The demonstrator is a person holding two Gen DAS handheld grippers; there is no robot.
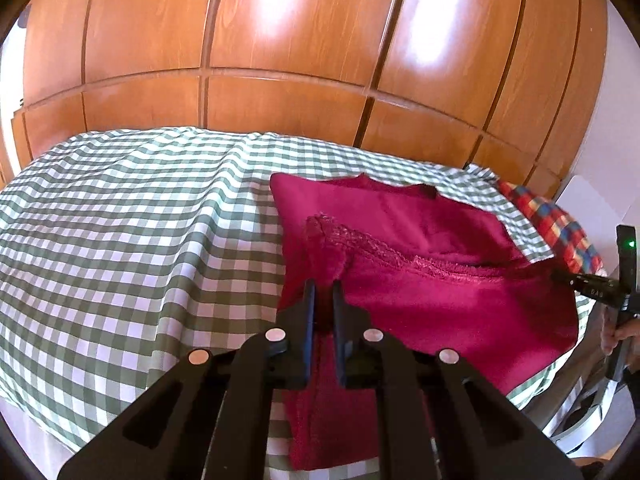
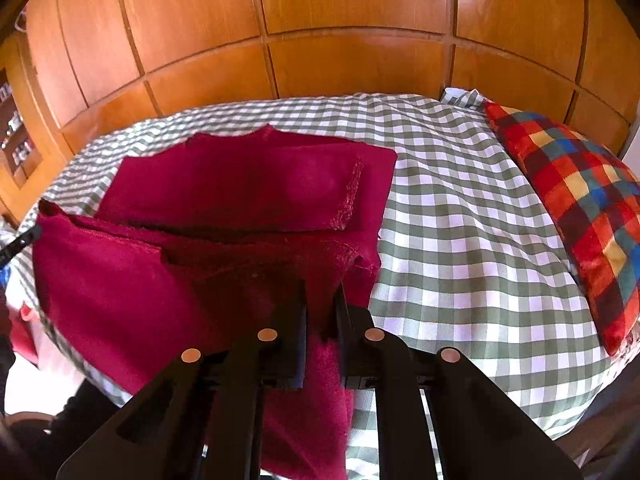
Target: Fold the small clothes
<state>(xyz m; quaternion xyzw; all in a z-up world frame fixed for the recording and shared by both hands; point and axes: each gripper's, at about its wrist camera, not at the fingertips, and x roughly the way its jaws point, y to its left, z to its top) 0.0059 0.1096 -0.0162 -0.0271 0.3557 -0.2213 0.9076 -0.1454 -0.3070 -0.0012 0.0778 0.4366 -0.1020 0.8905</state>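
The bed point(image 2: 460, 208), spread with green-and-white check, took up most of the picture, wooden wardrobe doors point(image 1: 304, 40) behind it and a bright plaid cushion point(image 2: 576, 216) at its far right. On the check lay the task's thing, a crimson garment point(image 2: 248, 188), and it was already part-folded: the far portion lay flat with a stitched hem turned inward across it. The near edge was off the bed, pinched at both corners. The left tongs point(image 1: 325, 292) were clenched on the left near corner, cloth bunched between the blades. The right tongs point(image 2: 322, 300) were clenched on the right near corner just the same. So, by my reckoning, the side folds looked done, and the bottom-to-top fold was only beginning; laying it over and smoothing were still to come.
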